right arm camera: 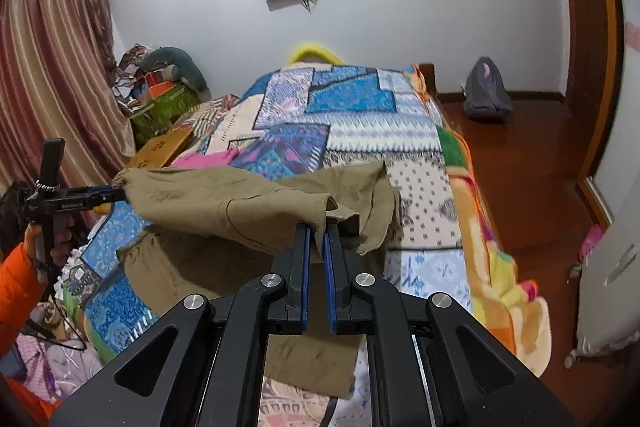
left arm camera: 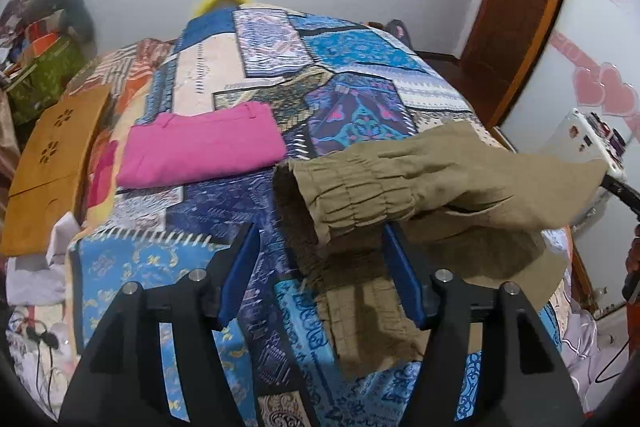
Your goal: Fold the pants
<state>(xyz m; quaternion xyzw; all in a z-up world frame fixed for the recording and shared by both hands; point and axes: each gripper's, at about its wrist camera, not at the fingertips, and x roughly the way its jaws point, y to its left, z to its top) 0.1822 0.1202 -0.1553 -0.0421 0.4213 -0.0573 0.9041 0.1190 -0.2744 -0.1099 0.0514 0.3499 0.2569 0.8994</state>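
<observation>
Khaki pants [left arm camera: 420, 187] with a gathered elastic waistband hang over the patchwork bed cover [left arm camera: 224, 291], partly lifted. In the left wrist view my left gripper [left arm camera: 320, 239] has its blue pads wide apart, the waistband between them but not pinched. In the right wrist view that gripper [right arm camera: 116, 193] appears at the cloth's far left corner; whether it grips there I cannot tell. My right gripper [right arm camera: 317, 233] is shut on a khaki pants [right arm camera: 248, 207] edge, holding it above the bed. It shows at the far right of the left wrist view [left arm camera: 616, 187].
Folded pink pants [left arm camera: 200, 147] lie on the bed beyond the khaki pair. A wooden lap tray [left arm camera: 52, 163] and cluttered boxes [left arm camera: 40, 75] sit at the bed's left. A wooden floor [right arm camera: 520, 167] with a grey backpack [right arm camera: 486, 91] lies to the right.
</observation>
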